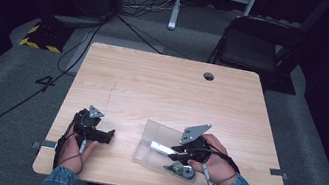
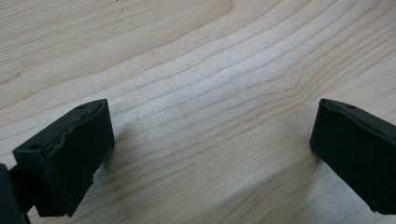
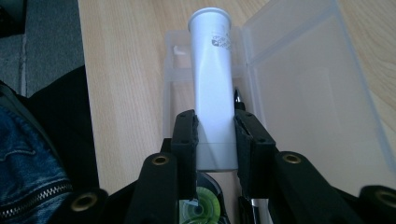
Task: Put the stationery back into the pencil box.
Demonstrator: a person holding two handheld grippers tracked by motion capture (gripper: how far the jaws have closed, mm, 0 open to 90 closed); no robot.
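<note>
Dark room, light wood table [image 1: 163, 87]. Right gripper [image 3: 215, 140] clamps a white tube [image 3: 212, 79] at its base, tube's long axis running straight out along the jaws, over the open clear plastic case [image 3: 308, 88]. Left gripper [image 2: 210, 140] wide, empty, low over bare wood, well apart.

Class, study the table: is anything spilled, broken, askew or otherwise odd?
Nothing looks spilled or broken. The clear plastic case lies open and skewed to the table edge. The right tool grips a white tube over the case's tray. The left tool rests open on bare wood.
</note>
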